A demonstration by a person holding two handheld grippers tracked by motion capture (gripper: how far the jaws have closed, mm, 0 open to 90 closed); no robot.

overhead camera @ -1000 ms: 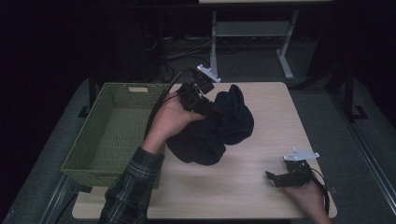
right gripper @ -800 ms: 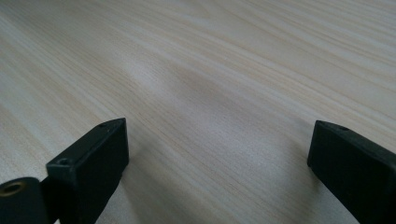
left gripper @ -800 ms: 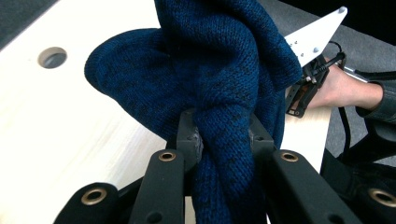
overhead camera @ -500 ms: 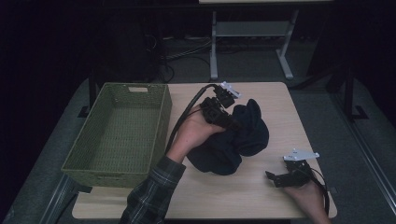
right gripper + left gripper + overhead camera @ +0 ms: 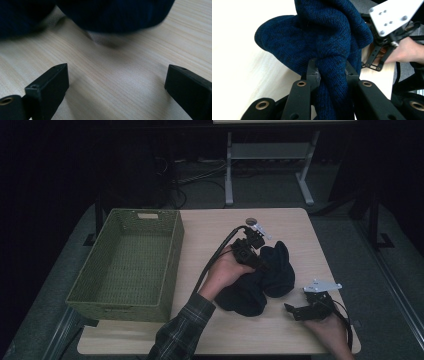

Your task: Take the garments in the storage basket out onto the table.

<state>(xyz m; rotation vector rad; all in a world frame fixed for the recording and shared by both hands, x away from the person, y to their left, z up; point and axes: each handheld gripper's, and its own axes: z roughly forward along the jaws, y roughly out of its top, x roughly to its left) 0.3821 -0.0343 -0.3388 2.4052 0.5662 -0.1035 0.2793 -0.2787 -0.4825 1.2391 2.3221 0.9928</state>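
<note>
Our left gripper (image 5: pixel 256 262), clamped on a fold of the dark blue knitted garment (image 5: pixel 260 282), has brought it down from beside the green woven basket (image 5: pixel 125 265) onto the wooden table (image 5: pixel 210 227). Our right gripper (image 5: pixel 300 311) waits with jaws apart near the garment, so we think spreading or folding comes next.

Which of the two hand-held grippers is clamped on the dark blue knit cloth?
The left hand-held gripper: its jaws pinch a fold of the cloth. The right hand-held gripper lies beside the cloth with jaws wide apart over bare table.
</note>
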